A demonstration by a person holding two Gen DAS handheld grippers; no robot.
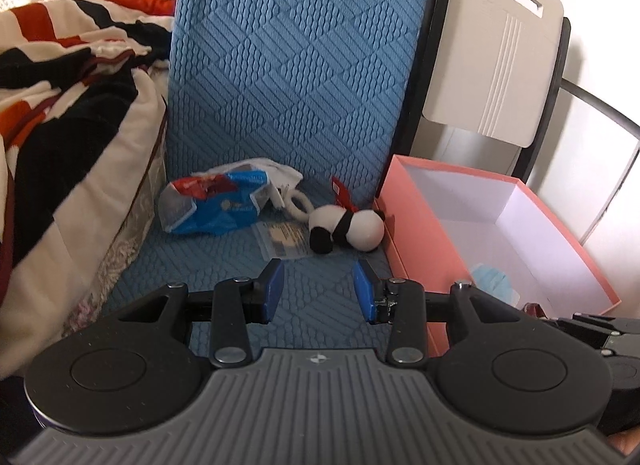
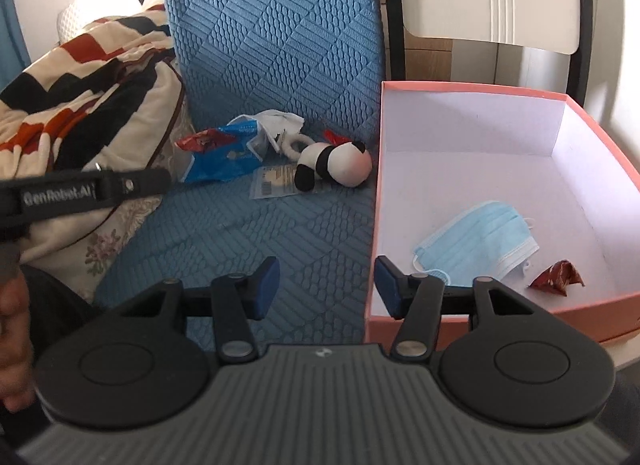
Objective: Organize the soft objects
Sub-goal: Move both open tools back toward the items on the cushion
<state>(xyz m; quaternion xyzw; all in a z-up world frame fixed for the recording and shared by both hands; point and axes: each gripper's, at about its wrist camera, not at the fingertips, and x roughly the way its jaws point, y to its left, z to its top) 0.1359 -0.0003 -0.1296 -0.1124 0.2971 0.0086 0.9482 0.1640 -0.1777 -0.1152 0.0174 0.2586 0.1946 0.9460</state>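
Hovering over blue quilted mat [image 1: 280,65], both grippers spread and holding nothing.
Left to right: striped blanket [image 1: 60,85], snack bag [image 1: 208,205], panda plush [image 1: 348,231] beside pink box [image 2: 374,205] holding face mask [image 2: 476,245]; left gripper [image 1: 319,291], right gripper [image 2: 326,287].

I see a blue mat [image 1: 280,65] embossed with diamond and stripe quilting, and on it a black-and-white panda plush [image 2: 336,165] beside a crumpled blue, red and white wrapper [image 2: 224,153]. My pink box [image 2: 460,87] has a white inside holding a pale blue face mask [image 2: 476,245] and a dark red speckled wrapper [image 2: 558,279]. The blanket [image 1: 60,77] is cream with black and orange-red blocks, and both grippers' pads [image 1: 276,291] are blue on black.
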